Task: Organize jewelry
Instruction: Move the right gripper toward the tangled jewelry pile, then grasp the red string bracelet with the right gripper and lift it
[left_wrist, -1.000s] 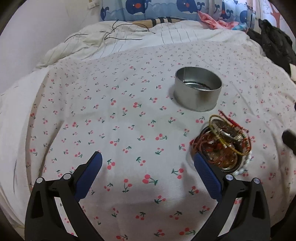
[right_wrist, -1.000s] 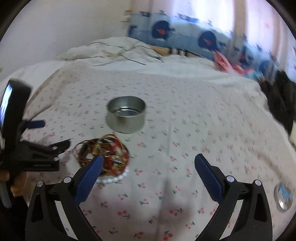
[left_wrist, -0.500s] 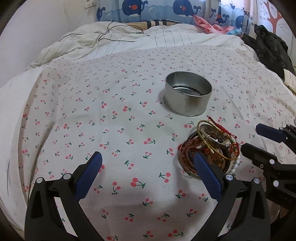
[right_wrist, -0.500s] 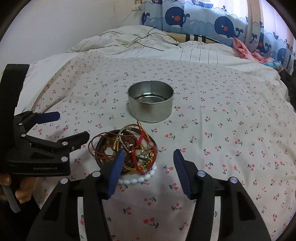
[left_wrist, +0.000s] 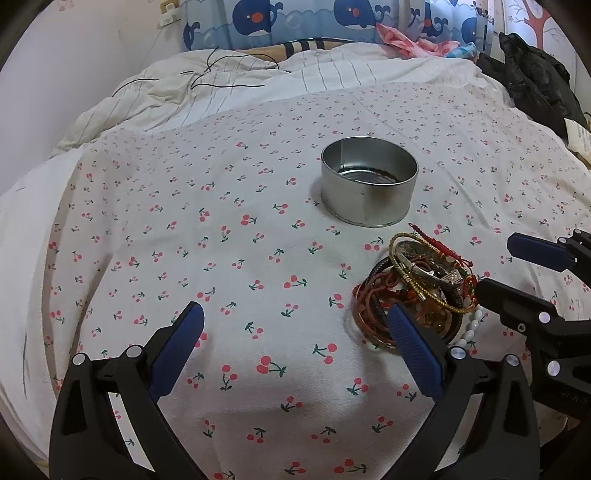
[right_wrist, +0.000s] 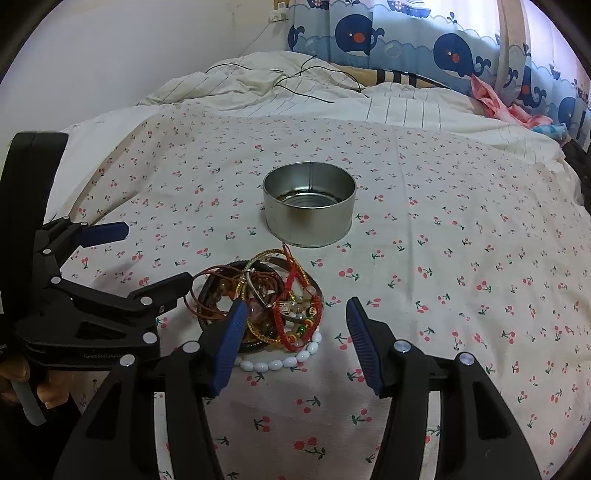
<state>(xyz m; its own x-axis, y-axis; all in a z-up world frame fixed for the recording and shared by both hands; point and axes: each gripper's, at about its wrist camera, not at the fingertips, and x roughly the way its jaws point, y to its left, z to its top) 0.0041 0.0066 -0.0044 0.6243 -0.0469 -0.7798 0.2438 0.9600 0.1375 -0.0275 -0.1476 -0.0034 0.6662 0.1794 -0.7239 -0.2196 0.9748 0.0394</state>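
A tangled pile of bracelets (left_wrist: 417, 291), with gold, red, brown and white-bead strands, lies on the cherry-print bed sheet (left_wrist: 221, 240). Just beyond it stands an empty round metal tin (left_wrist: 369, 181). My left gripper (left_wrist: 295, 343) is open and empty, its right finger just in front of the pile's left edge. In the right wrist view the pile (right_wrist: 262, 306) sits at my right gripper's left finger, with the tin (right_wrist: 310, 203) behind. My right gripper (right_wrist: 293, 339) is open and empty, low over the pile's near right edge.
A crumpled striped duvet (left_wrist: 258, 85) with a black cable (left_wrist: 221, 79) lies at the back. Whale-print curtains (right_wrist: 424, 44) hang behind. Dark clothing (left_wrist: 535, 81) is heaped at the far right. Pink cloth (left_wrist: 406, 44) lies by the curtain.
Both grippers have moved in towards the bracelet pile. My right gripper swung left and narrowed its opening, and now sits at the pile's near edge.
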